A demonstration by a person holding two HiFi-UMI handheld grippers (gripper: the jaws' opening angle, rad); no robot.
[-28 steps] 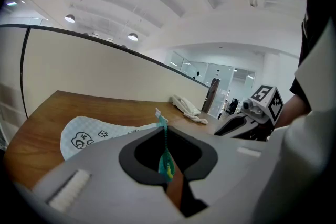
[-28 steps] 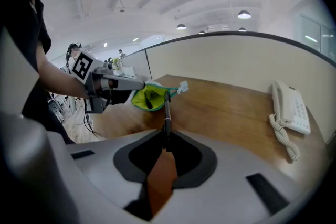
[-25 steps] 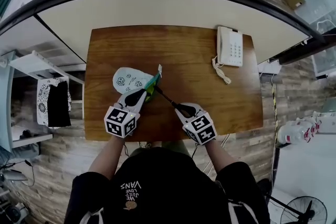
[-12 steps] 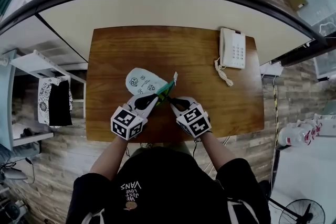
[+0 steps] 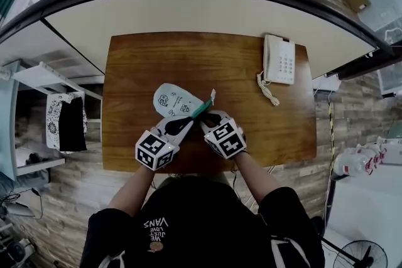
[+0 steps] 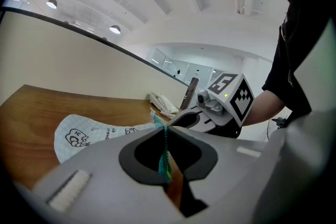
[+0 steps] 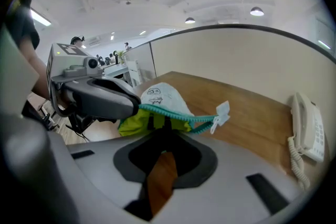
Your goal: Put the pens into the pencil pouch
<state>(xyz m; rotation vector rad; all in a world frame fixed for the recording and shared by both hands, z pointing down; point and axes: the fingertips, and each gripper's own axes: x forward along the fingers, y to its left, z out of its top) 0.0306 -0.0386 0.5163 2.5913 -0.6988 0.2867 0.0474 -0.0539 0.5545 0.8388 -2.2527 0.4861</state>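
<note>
The white cartoon-print pencil pouch (image 5: 171, 99) lies on the wooden table (image 5: 239, 72), its mouth lifted toward me. My left gripper (image 5: 189, 123) is shut on the teal zipper edge (image 6: 165, 139) of that mouth. The right gripper (image 5: 207, 118) sits right against the opening, shut on a black pen (image 7: 156, 121). Its dark shaft runs from the jaws into the lime-green lining (image 7: 134, 122). Most of the pen is hidden inside the pouch (image 7: 160, 93). The white zipper tag (image 7: 221, 111) hangs off the end of the zipper.
A white desk phone (image 5: 279, 59) with a coiled cord stands at the table's far right. A curved partition (image 5: 201, 6) rises behind the table. The near table edge (image 5: 207, 166) runs just under both grippers.
The right gripper has moved left up to the pouch mouth, and the pen's exposed length has gone inside. The left gripper and pouch have shifted a little to the right.
</note>
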